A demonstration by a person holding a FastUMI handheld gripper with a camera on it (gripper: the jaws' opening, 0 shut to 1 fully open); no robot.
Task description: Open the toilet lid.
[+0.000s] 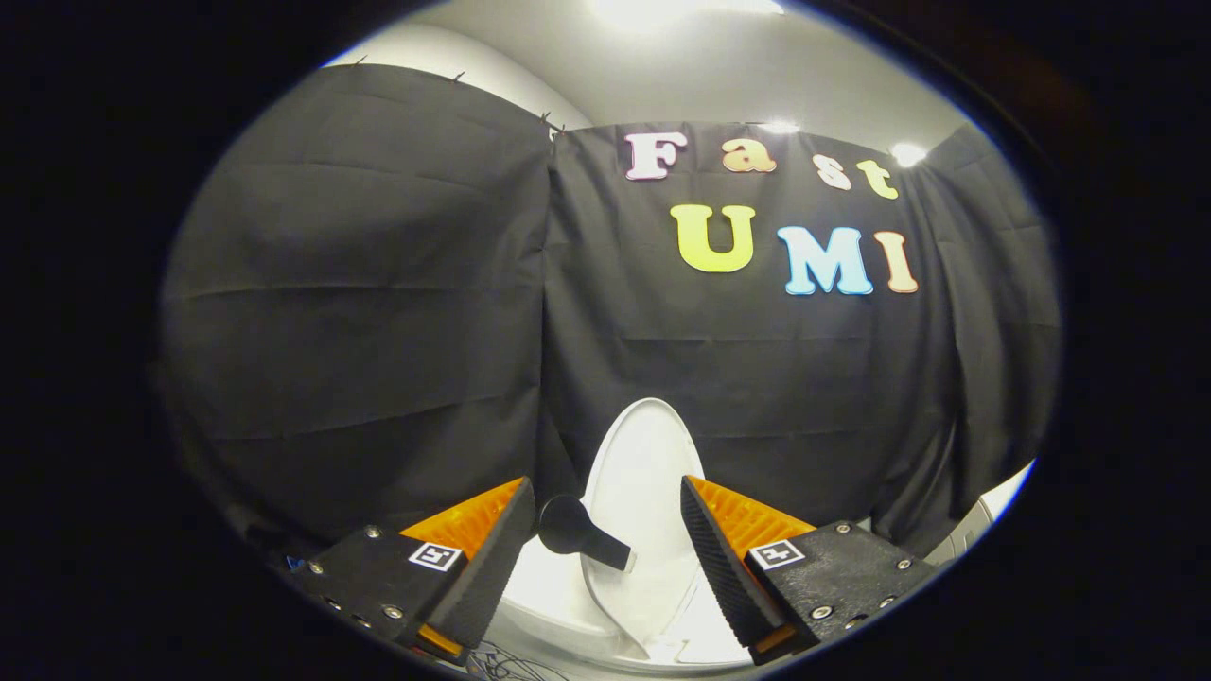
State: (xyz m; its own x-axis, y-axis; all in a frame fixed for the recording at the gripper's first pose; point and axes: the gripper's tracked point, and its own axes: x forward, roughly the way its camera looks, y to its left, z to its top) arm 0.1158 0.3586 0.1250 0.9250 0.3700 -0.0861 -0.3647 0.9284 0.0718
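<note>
Nearest the camera, the tool (605,558) is standing with its two fingers spread wide, the orange-backed, ribbed black pads (719,558) facing each other and pinching nothing. Between the fingers and just beyond them, the toilet lid (643,473) is standing raised, its white underside facing the camera and its rounded top edge lying against or just in front of the black cloth wall (378,312). A black handle (577,532), a round disc on a short stem fixed to the lid's left edge, is sitting just beside the left finger's tip; whether the two are touching cannot be told.

Judged from this position, the lid is appearing already open or nearly so. The chief risk is the lid falling forward: if it is not resting past its balance point, or if the cloth behind is pushing it back, it may be dropping shut as the tool is leaving it. A second risk is the left finger catching the handle on the way out and dragging the lid down with it. Backing straight out, clear of the handle, is looking like the safer course.

The toilet seat (558,605) and bowl are showing below the lid as a white rim. The bowl's interior is largely hidden behind the fingers, so its contents cannot be told.
</note>
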